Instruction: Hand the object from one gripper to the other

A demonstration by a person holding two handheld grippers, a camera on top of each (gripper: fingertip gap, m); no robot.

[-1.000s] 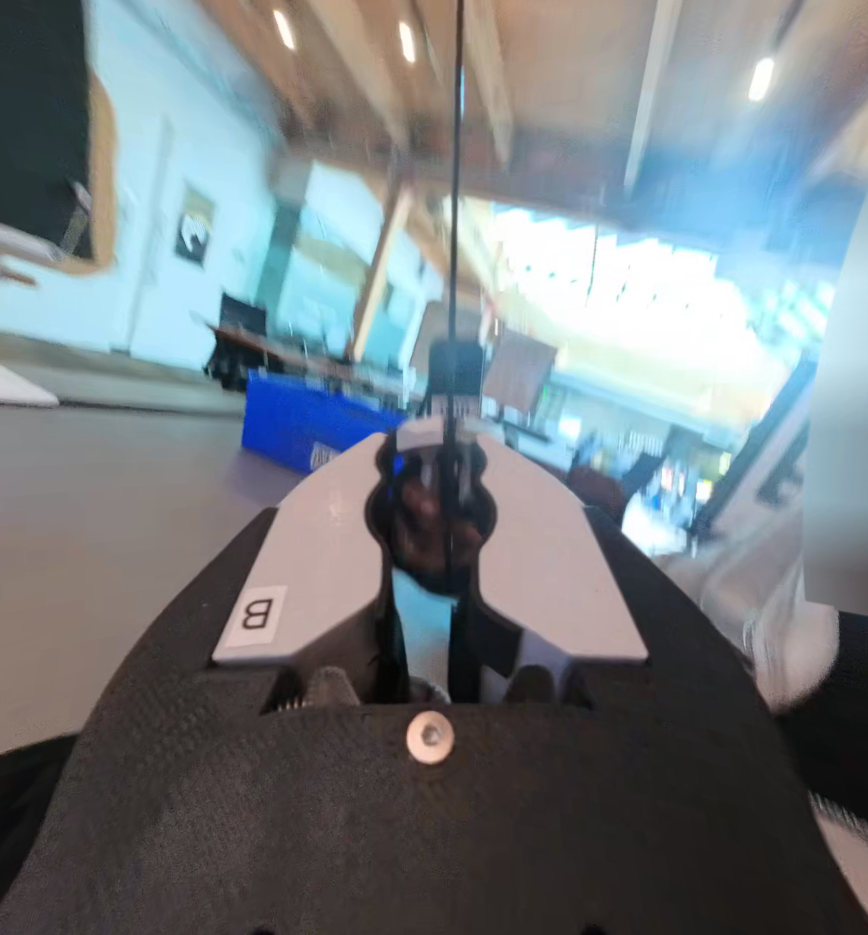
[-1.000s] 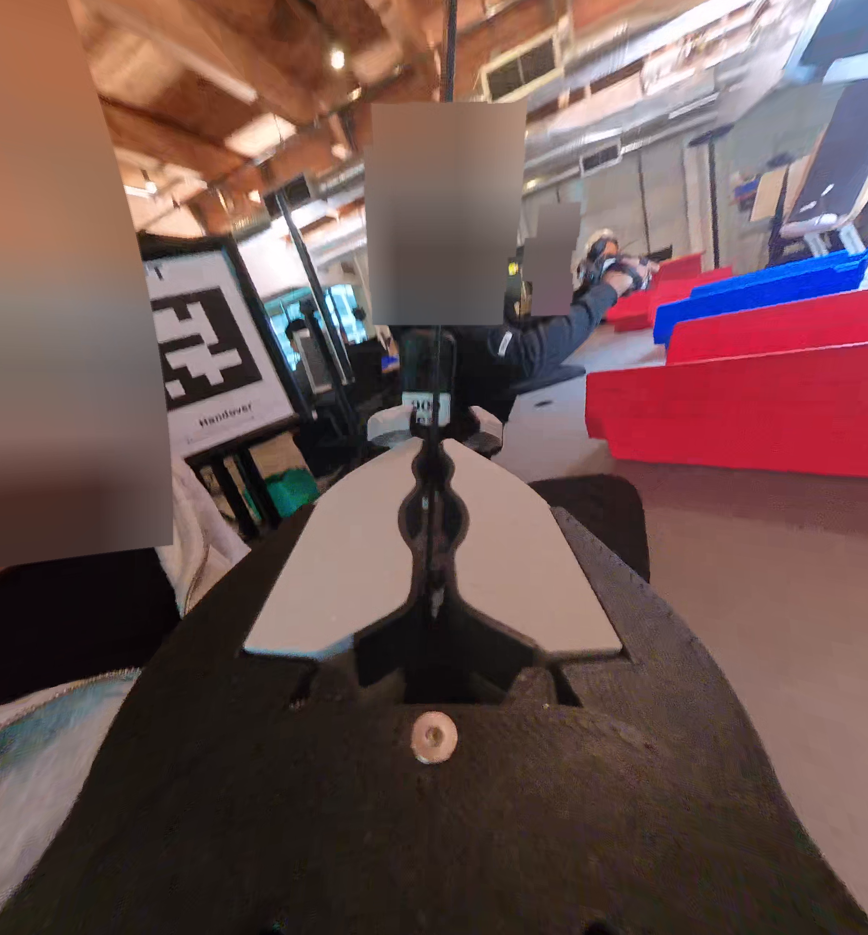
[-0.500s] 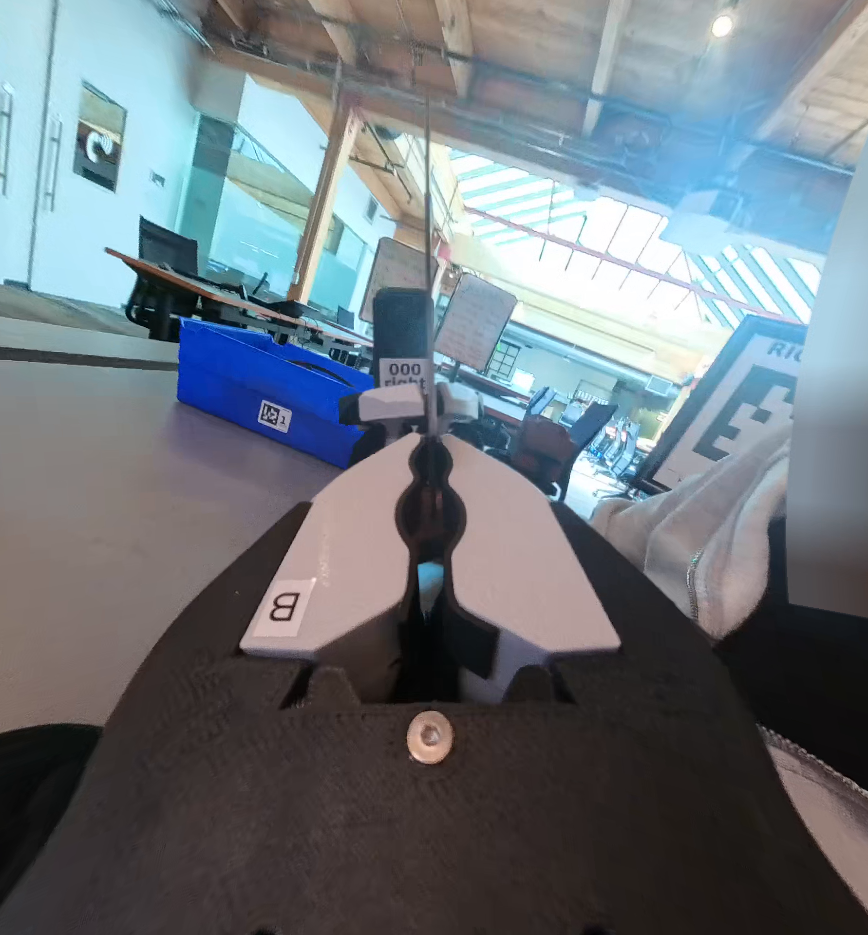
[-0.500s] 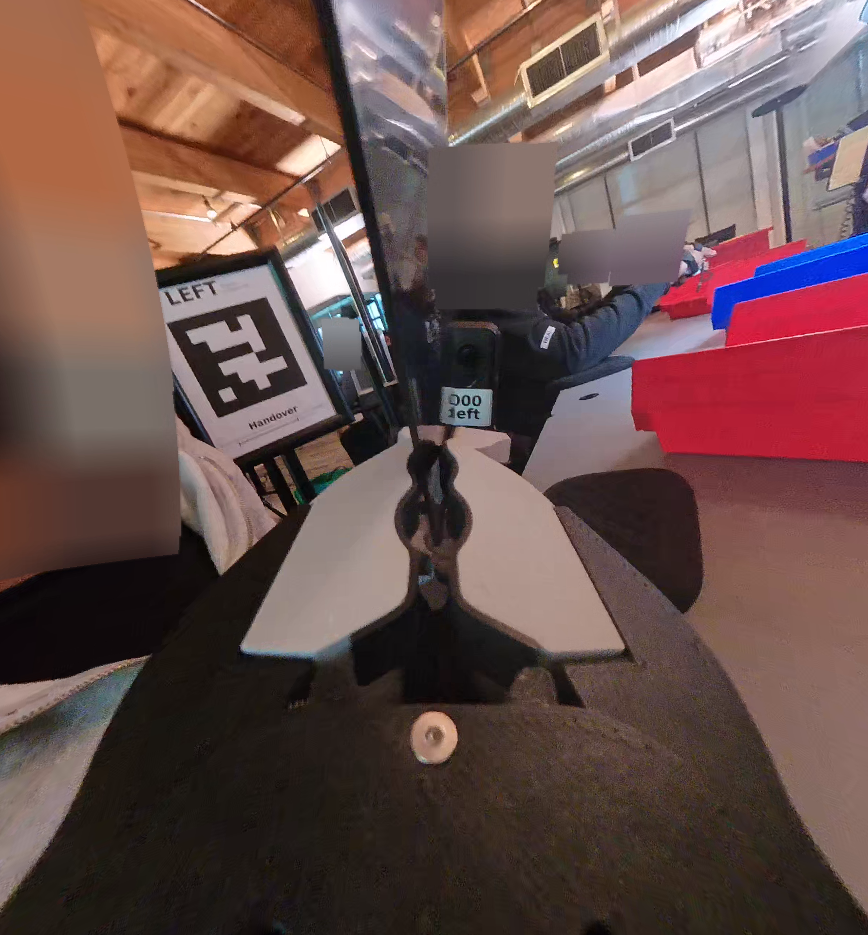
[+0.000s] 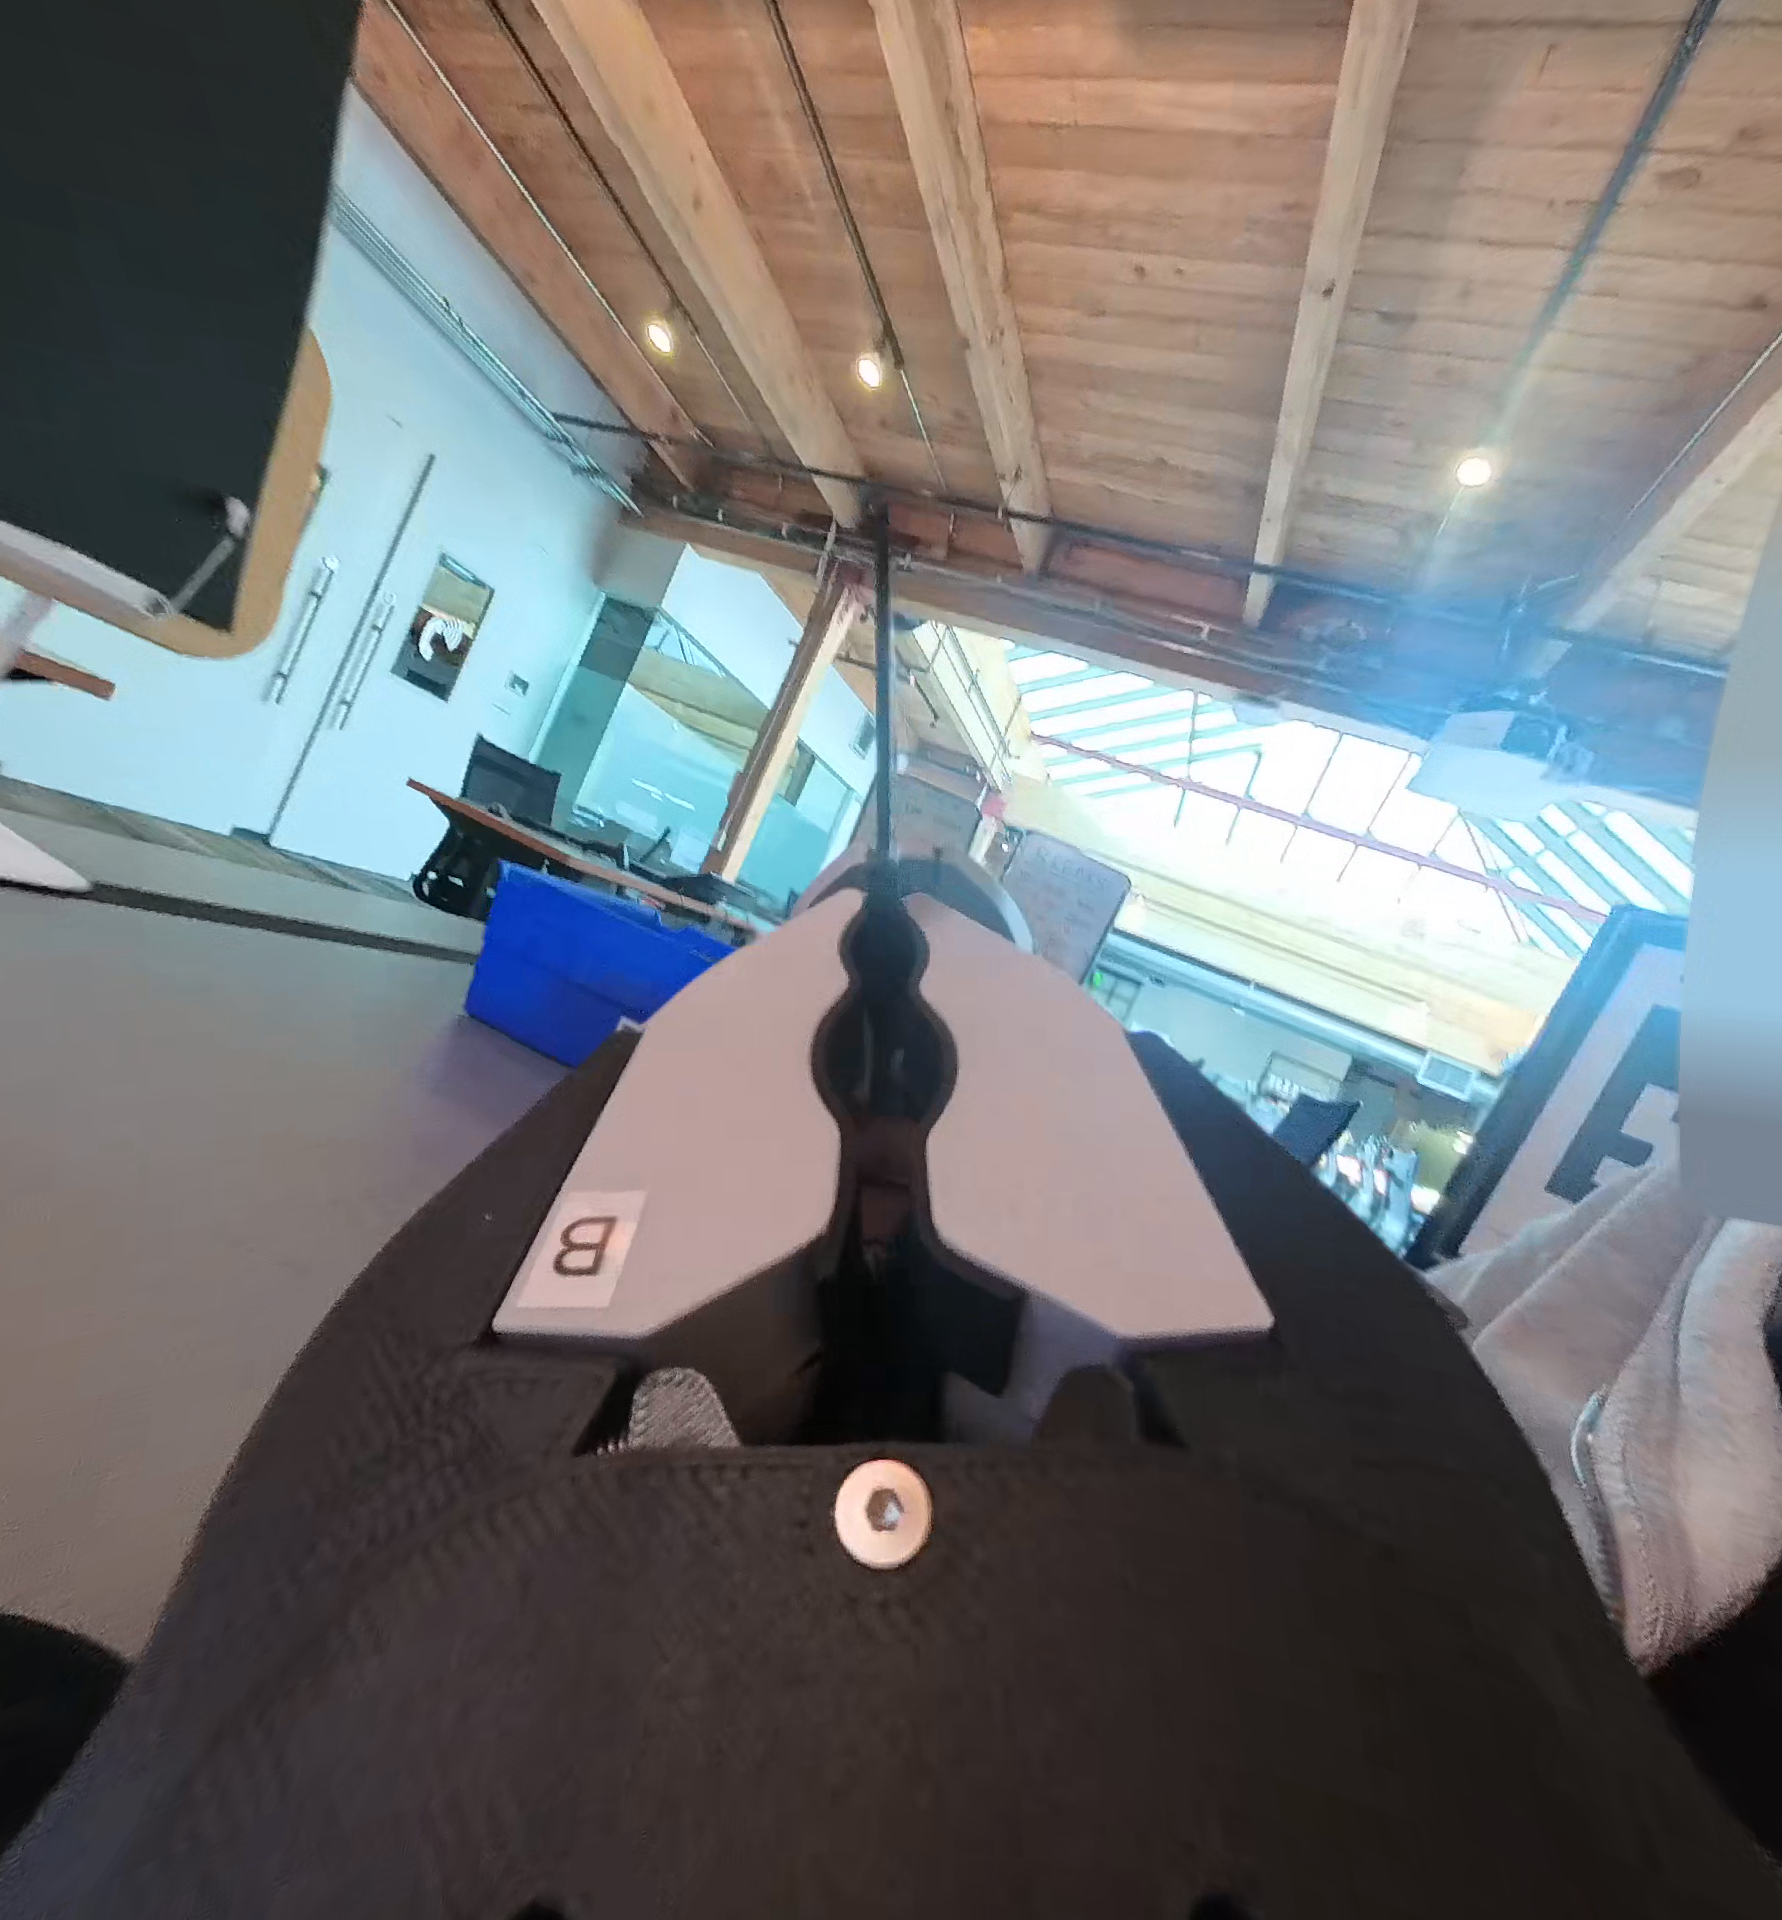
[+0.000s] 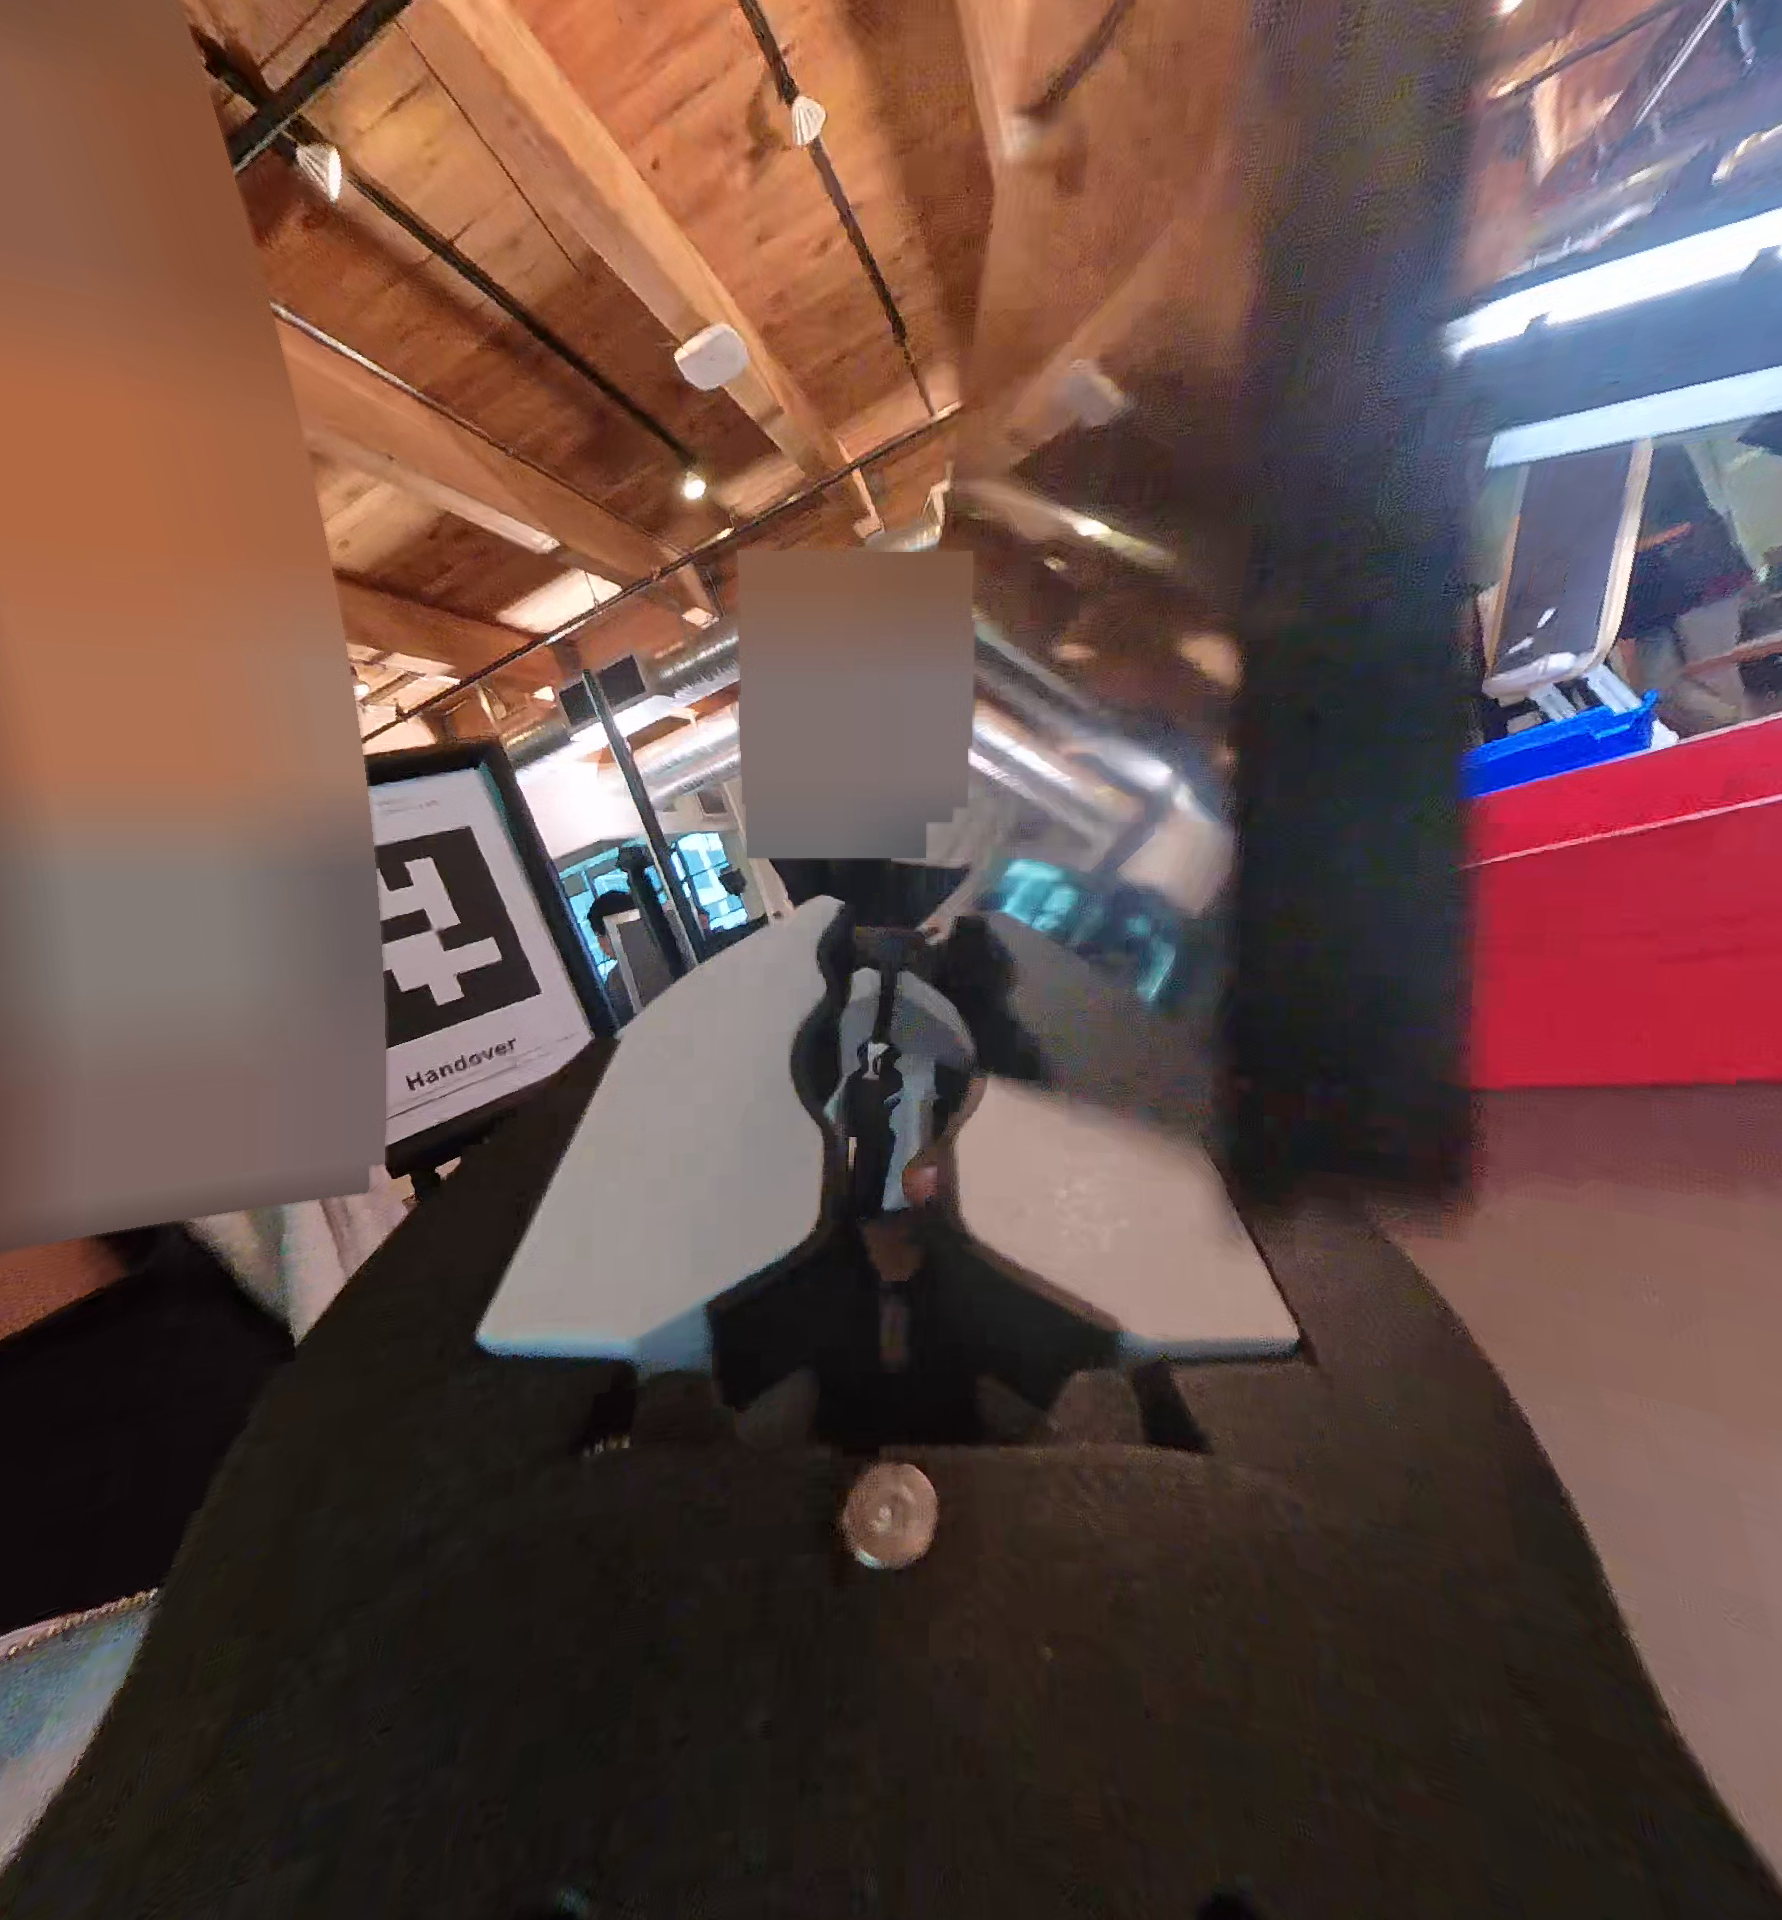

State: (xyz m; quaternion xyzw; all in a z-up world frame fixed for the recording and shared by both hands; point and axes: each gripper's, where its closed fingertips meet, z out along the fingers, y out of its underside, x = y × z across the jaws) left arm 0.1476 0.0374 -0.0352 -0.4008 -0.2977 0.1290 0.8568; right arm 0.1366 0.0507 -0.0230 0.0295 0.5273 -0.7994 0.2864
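Note:
The object is a thin flat sheet, clear with a black edge. In the left wrist view I see it edge-on as a black line (image 5: 882, 707) rising from my left gripper (image 5: 882, 883), whose jaws are shut on it. In the right wrist view it is a blurred clear pane with a dark band (image 6: 1344, 727), standing to the right of my right gripper (image 6: 902, 935). The right jaws stand apart and hold nothing. Through their gap I see the left gripper's grey fingers (image 6: 897, 1049) close in front. Both grippers meet tip to tip above the grey table (image 5: 191, 1143).
A blue bin (image 5: 575, 966) stands on the table beyond the left gripper. Red bins (image 6: 1645, 935) line the right side. A framed black-and-white marker board (image 6: 451, 935) stands at the left, near a person's grey sleeve (image 5: 1593, 1403). Left and right tips are no more than a few centimetres apart.
The left jaws closed on the sheet's edge, then the right jaws opened and let it go. The sheet swung to the right in the right wrist view. Both views tilted upward.

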